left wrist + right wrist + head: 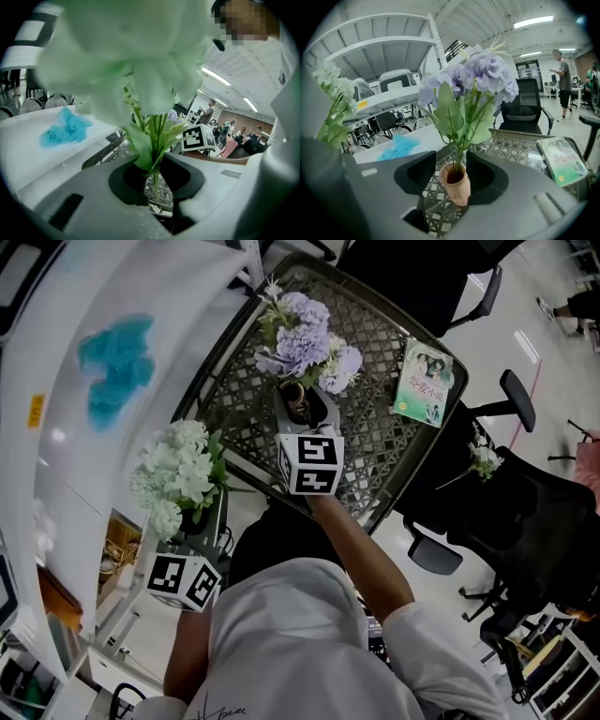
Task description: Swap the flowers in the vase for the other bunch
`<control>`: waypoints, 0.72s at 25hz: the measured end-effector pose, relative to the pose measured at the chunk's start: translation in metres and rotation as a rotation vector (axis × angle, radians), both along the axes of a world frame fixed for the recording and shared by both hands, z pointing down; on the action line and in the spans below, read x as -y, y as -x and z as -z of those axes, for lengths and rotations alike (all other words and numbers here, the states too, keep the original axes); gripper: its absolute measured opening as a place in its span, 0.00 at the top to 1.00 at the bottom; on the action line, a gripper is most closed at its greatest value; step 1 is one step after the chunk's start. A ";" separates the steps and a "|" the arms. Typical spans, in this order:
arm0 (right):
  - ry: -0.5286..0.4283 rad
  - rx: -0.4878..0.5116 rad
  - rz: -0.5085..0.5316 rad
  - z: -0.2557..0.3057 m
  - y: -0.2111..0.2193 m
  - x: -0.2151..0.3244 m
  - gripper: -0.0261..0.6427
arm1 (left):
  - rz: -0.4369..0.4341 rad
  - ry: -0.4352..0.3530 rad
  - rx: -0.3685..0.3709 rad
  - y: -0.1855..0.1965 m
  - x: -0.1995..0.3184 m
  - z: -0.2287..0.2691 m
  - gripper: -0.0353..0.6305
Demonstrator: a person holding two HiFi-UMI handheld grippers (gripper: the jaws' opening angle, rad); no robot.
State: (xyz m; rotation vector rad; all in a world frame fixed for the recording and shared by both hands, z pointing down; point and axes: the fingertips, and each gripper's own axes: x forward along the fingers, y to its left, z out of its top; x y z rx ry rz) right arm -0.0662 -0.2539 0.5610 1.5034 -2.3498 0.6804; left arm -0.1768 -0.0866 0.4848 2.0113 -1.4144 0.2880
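A small tan vase [457, 183] with a bunch of purple flowers [473, 77] in it stands on the metal mesh table [375, 456]. My right gripper [451, 171] is open around the vase: the vase lies against the right jaw and a gap shows at the left jaw. In the head view the purple flowers [305, 338] rise just beyond the right gripper [305, 411]. My left gripper [157, 176] is shut on the green stems [154, 140] of a white bunch [126, 51]. It holds the white bunch [178, 474] in the air left of the table.
A book [424, 382] lies on the table's right part. A white table [56, 446] with a crumpled blue cloth [117, 362] runs along the left. Black office chairs [525, 512] stand to the right, one bearing a small flower sprig [484, 460].
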 end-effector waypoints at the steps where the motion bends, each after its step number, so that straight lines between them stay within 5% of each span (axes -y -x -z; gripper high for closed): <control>1: 0.001 -0.003 -0.001 -0.001 0.001 0.001 0.67 | 0.002 0.002 0.000 0.001 0.000 0.000 0.84; 18: -0.004 -0.025 -0.030 -0.010 0.004 0.011 0.68 | 0.031 0.021 0.004 0.014 0.000 -0.005 0.84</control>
